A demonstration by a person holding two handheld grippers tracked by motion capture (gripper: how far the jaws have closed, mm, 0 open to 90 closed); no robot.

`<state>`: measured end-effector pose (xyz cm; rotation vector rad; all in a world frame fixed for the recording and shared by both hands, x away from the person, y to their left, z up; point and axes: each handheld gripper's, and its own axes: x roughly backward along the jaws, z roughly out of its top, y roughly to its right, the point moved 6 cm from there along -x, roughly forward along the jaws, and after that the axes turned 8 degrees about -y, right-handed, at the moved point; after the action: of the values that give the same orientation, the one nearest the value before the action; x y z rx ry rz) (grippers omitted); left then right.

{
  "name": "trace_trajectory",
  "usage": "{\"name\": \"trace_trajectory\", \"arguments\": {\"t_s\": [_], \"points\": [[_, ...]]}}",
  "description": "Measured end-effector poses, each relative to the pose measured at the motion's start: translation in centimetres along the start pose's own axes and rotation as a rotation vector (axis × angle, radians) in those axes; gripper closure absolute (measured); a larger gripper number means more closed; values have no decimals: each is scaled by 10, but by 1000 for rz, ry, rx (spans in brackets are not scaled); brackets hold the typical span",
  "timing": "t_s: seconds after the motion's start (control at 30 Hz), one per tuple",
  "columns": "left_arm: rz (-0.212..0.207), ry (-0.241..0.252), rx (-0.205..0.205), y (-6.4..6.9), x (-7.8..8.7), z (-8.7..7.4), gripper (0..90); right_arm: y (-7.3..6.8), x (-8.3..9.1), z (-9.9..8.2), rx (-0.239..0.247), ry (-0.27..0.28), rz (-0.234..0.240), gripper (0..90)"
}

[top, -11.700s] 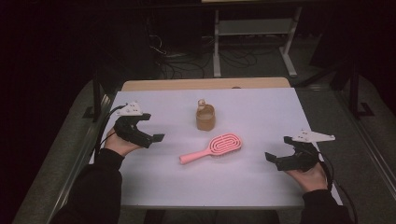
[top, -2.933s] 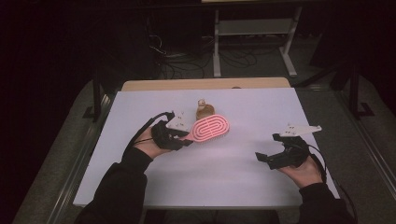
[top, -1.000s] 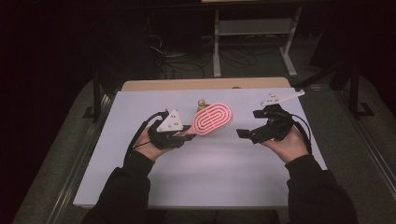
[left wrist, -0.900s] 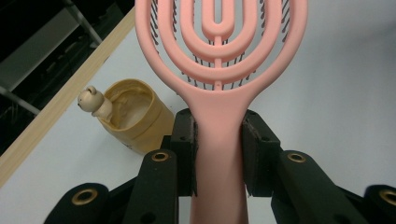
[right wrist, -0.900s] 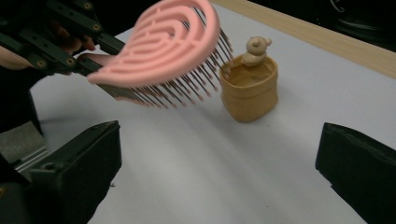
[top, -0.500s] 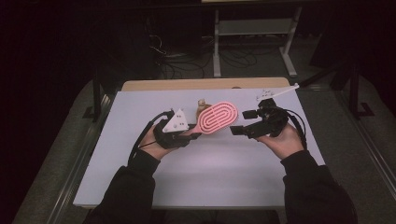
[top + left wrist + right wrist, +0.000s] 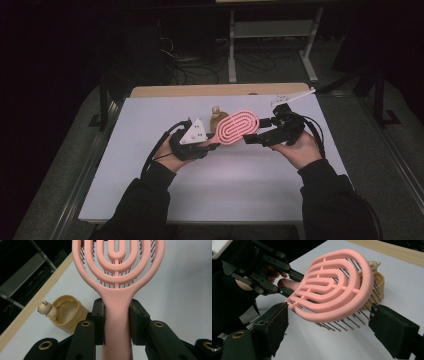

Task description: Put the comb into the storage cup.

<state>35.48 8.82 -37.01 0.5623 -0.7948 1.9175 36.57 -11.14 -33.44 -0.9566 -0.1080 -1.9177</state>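
Item: pink hairbrush [image 7: 240,126], vented oval head, bristles on the underside. It is being held off the worktop [image 7: 150,125], above its middle, handle toward the person's left and head toward the right, the head lying just in front of a tan cup.

Left gripper [image 7: 212,145]: it is clamping the brush by the handle. In the left gripper view both black pads are pressing against the sides of the handle [image 7: 117,315], with the head [image 7: 117,260] rising away from the jaws.

Right gripper [image 7: 251,139]: it is sitting at the far end of the brush head, jaws set either side of it. The jaws have just been closing, with the head between them. In the right gripper view the left pad [image 7: 277,322] is standing right at the rim of the head, and the right pad [image 7: 393,330] is standing apart from the bristle tips; no grip is being made.

Tan cup [image 7: 66,315]: small, with a little bear figure [image 7: 46,308] at its rim, standing on the worktop behind the brush, near the far wooden edge [image 7: 220,90].

Worktop: white sheet covering, dark surroundings.
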Motion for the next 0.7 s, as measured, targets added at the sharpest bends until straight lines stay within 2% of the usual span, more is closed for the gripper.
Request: {"name": "trace_trajectory", "arguments": {"t_s": [0.2,0.3,0.37,0.57,0.7], "points": [[13,12,4,0,0,1,700,-1,-1,4,-9,8,13,169],[16,17,11,0,-1,2,700,-3,0,8,-24,41,58,169],[16,14,16,0,-3,1,700,-3,1,10,-29,53,66,175],[23,5,19,0,-6,0,700,-7,2,16,-23,54,62,224],[34,3,20,0,-6,-1,700,-7,2,21,-39,49,43,275]]}}
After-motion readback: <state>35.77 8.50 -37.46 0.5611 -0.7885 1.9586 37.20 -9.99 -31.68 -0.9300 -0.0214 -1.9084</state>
